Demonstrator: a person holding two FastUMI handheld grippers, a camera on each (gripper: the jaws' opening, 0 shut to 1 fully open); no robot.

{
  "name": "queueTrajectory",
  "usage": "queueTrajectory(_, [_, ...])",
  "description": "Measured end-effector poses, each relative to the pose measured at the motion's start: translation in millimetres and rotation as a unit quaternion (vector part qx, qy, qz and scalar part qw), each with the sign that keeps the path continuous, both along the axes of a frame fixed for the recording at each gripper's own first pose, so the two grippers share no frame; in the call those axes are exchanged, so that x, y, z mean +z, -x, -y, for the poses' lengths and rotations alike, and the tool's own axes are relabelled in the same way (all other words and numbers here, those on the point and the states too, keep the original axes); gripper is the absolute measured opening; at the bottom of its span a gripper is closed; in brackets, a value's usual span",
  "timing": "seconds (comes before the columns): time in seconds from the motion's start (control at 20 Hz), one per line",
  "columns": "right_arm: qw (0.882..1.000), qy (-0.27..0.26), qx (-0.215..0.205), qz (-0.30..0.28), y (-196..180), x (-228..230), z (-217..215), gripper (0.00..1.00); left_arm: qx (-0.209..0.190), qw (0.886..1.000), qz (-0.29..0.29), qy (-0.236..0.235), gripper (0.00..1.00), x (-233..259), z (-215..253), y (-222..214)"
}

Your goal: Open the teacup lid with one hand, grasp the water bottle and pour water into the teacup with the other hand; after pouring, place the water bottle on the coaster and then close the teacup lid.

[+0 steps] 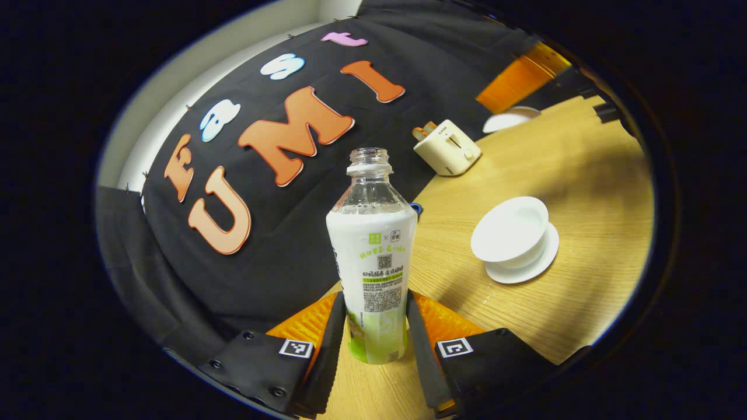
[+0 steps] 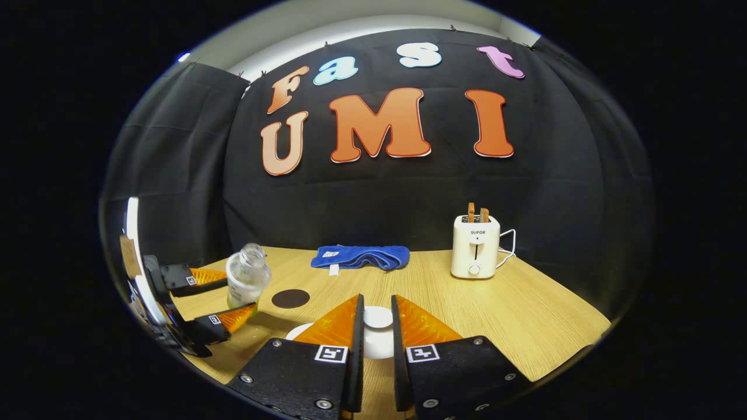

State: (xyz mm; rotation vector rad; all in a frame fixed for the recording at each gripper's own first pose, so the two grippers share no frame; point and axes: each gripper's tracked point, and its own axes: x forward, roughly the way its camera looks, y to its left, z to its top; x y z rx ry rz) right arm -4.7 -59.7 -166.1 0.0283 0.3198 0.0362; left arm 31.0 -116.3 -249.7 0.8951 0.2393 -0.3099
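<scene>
My left gripper (image 1: pixel 374 297) is shut on an uncapped water bottle (image 1: pixel 373 245) with a white and green label, holding it low on the body. The same bottle (image 2: pixel 246 274) leans in the left gripper (image 2: pixel 239 294) at the table's left. A white teacup (image 1: pixel 509 228) stands open on its saucer (image 1: pixel 528 268) to the bottle's right. My right gripper (image 2: pixel 377 298) is shut on the knob of the teacup lid (image 2: pixel 378 319). Its rim (image 2: pixel 299 332) peeks out below-left. The lid (image 1: pixel 510 119) hangs beyond the cup. A dark round coaster (image 2: pixel 290 298) lies beside the bottle.
A cream toaster (image 2: pixel 475 246) with toast in its slots stands at the back right of the wooden table (image 2: pixel 525 315), also seen as the toaster (image 1: pixel 448 147) past the bottle. A folded blue towel (image 2: pixel 359 256) lies along the back edge by the black cloth wall.
</scene>
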Motion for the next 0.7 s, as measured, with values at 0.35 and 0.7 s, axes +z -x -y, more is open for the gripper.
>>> queueTrajectory(0.35, [1.000, -0.004, -0.009, 0.013, 4.2, 5.7, 18.5, 0.22, -0.031, 0.994, 0.016, -0.100, 0.63, -1.5, -1.4, -1.1])
queueTrajectory(0.7, [1.000, 0.001, -0.010, 0.016, 6.6, 6.7, 23.1, 0.22, -0.052, 0.981, 0.036, -0.184, 0.63, 2.2, -8.6, -8.5])
